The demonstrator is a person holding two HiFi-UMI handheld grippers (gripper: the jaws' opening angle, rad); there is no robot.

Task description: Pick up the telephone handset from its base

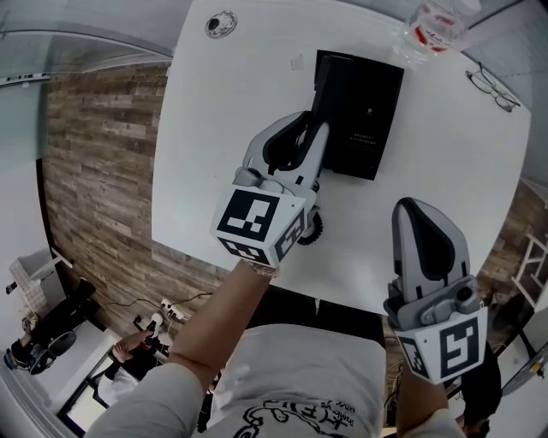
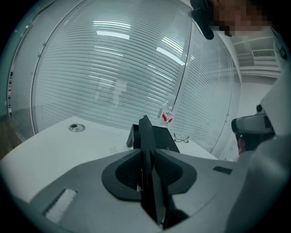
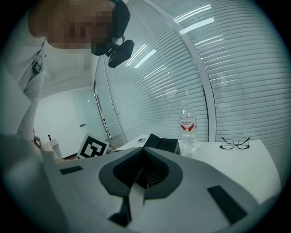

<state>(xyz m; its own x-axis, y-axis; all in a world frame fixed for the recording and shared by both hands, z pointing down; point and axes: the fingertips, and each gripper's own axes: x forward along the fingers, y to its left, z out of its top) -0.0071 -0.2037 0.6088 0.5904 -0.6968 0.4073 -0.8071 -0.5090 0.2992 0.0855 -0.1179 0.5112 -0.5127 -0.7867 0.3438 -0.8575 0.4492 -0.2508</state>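
Note:
A black telephone base (image 1: 370,115) lies on the white table (image 1: 231,154) at the far middle. The black handset (image 1: 328,90) runs along the base's left side. My left gripper (image 1: 315,121) reaches over the near end of the handset. In the left gripper view the handset (image 2: 146,134) stands edge-on between the two pads, which press on both its sides. I cannot tell whether it is clear of the base (image 2: 164,140). My right gripper (image 1: 413,207) hovers at the table's near right edge, jaws together and nothing in them (image 3: 143,152).
A clear water bottle (image 1: 432,26) with a red label stands behind the base at the far edge. Eyeglasses (image 1: 493,89) lie at the far right. A round cable grommet (image 1: 220,23) sits in the table's far left corner. Glass walls with blinds surround the table.

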